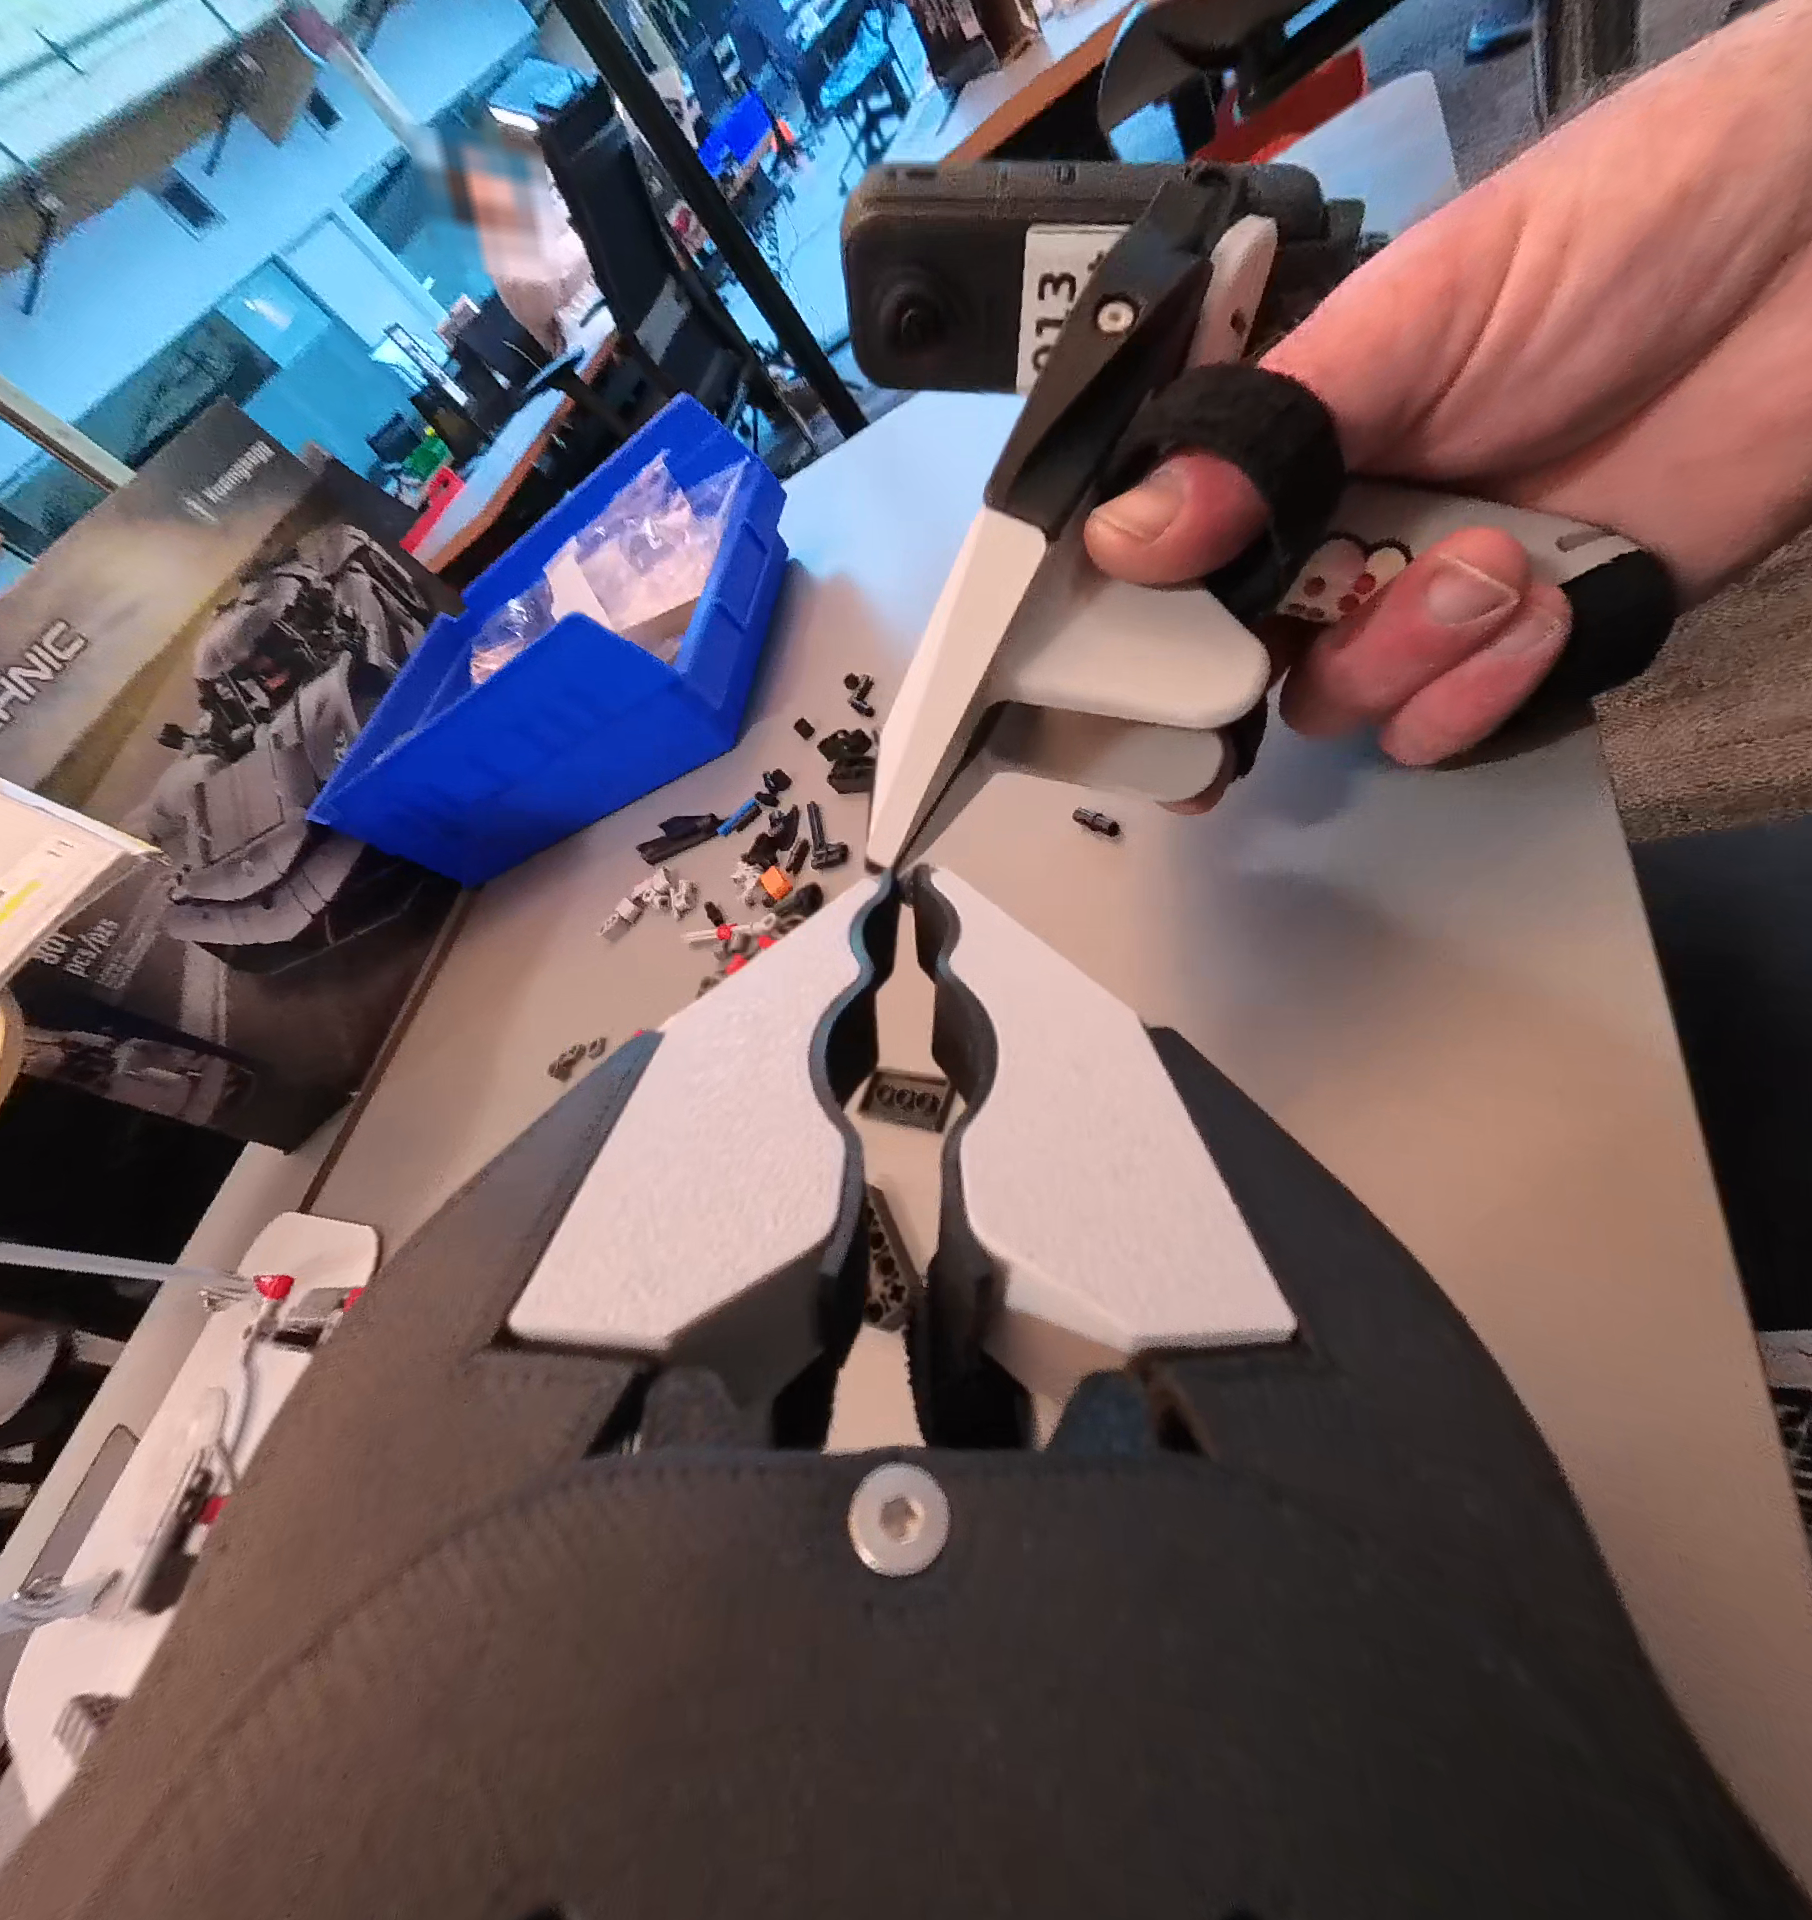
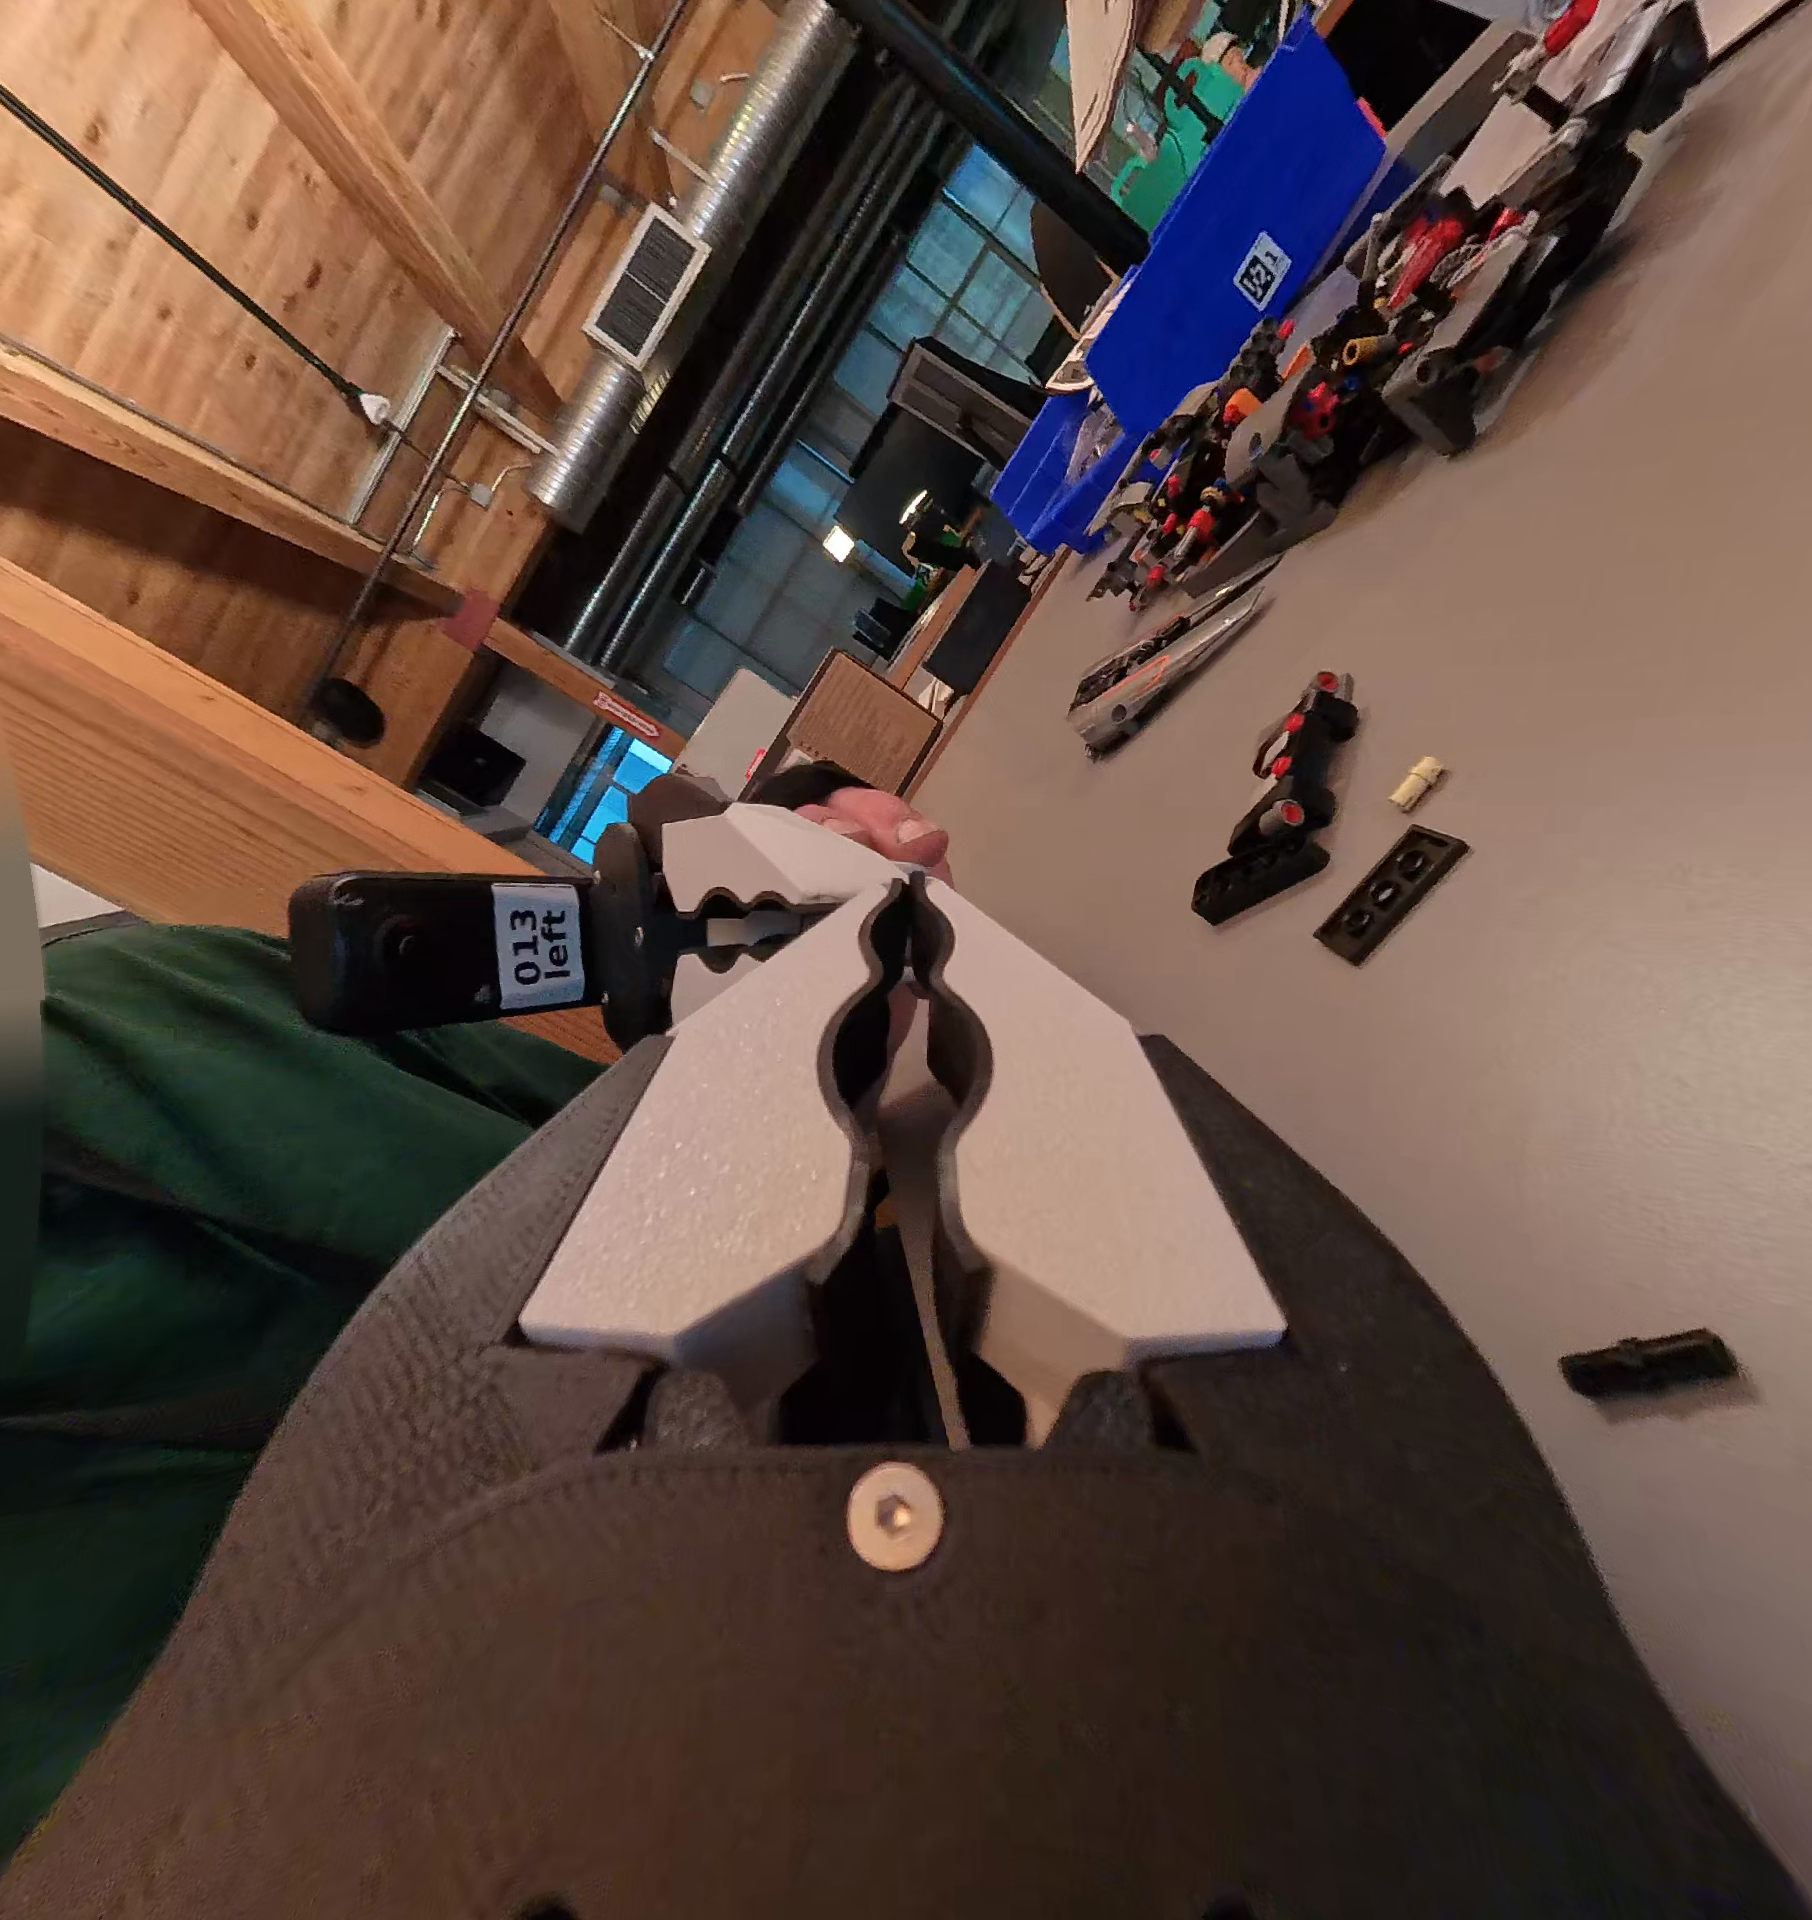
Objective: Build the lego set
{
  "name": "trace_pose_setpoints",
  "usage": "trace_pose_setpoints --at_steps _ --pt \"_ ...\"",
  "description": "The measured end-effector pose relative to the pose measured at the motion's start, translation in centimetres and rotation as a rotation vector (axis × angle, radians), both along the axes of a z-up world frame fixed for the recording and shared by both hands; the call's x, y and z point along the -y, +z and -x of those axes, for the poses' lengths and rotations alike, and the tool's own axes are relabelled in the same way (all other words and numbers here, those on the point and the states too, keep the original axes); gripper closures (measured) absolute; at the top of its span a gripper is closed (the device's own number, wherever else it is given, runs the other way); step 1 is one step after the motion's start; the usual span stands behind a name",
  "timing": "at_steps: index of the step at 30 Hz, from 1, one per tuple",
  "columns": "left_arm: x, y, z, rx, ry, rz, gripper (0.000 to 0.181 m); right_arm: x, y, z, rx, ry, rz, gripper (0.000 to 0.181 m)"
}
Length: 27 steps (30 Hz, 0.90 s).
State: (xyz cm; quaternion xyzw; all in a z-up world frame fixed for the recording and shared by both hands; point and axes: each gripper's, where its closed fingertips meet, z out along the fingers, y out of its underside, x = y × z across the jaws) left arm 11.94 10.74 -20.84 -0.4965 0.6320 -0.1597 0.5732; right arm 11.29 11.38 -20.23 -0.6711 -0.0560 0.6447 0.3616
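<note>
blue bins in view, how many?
2. One blue bin sits on the table beside the loose pieces, holding clear bags; the upright bin stands behind the built model. Others may be hidden.

Two grippers are showing in each view: the left gripper (image 1: 900, 883) and the right gripper (image 1: 886, 857) are meeting tip to tip at the centre of the left wrist view. One hand (image 1: 1504, 436) is showing at 2 o'clock there, and one blue bin (image 1: 569, 675) is sitting at 10 o'clock with one dark set box (image 1: 206, 727) at 9 o'clock. The loose small pieces (image 1: 767, 862) by the bin are lying too many and too small to count. In the right wrist view, one flat black plate (image 2: 1390, 894), one cream peg (image 2: 1416, 784) and one black beam assembly (image 2: 1276, 800) are lying at 2 o'clock, one black piece (image 2: 1650, 1361) at 4 o'clock, and one large part-built model (image 2: 1349, 416) at 1 o'clock.
</note>
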Motion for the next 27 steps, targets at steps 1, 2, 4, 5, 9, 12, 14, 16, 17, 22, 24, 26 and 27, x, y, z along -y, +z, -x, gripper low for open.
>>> trace_pose_setpoints --at_steps 1,2,4,5,9,12,14,16,17,22,24,26,27 --pt "0.0 0.1 0.0 0.008 -0.005 0.003 0.181 0.0 0.0 0.0 -0.001 0.005 0.004 0.181" --pt "0.0 0.0 0.0 0.006 -0.01 0.014 0.181 0.0 -0.1 0.1 0.002 0.006 0.009 0.181" --pt "-0.2 0.0 0.0 0.011 -0.02 0.022 0.181 -0.1 -0.2 0.0 0.009 0.009 0.012 0.181" --pt "-0.3 -0.2 0.0 0.009 -0.023 0.043 0.181 -0.1 -0.2 0.0 0.017 0.008 0.009 0.181" --pt "-0.9 -0.4 0.0 0.068 -0.047 0.206 0.181 -0.3 -0.2 -0.2 0.074 0.001 -0.03 0.18" --pt "-1.1 0.5 0.1 0.17 -0.092 0.373 0.181 -0.2 0.0 -0.2 0.154 -0.011 -0.103 0.176" --pt "-1.3 1.5 0.3 0.254 -0.128 0.475 0.181 -0.4 0.0 -0.5 0.192 -0.02 -0.129 0.172" --pt "-1.5 2.3 0.5 0.324 -0.166 0.573 0.181 -0.2 0.5 -0.4 0.2 -0.005 -0.175 0.17" --pt "-1.5 2.7 0.6 0.354 -0.191 0.623 0.181 -0.1 1.0 -0.4 0.195 -0.004 -0.211 0.167" --pt "-0.9 5.0 1.0 0.544 -0.378 1.013 0.181 -0.1 2.9 0.3 0.449 -0.093 -0.518 0.166" --pt "-1.2 5.8 1.3 0.627 -0.42 1.141 0.181 -0.3 3.8 0.4 0.571 -0.161 -0.65 0.172" --pt "-1.2 6.1 1.4 0.679 -0.464 1.248 0.181 -0.3 4.7 0.5 0.655 -0.209 -0.757 0.174" --pt "-1.2 6.4 1.6 0.712 -0.479 1.28 0.181 -0.1 5.0 0.8 0.684 -0.206 -0.804 0.172"
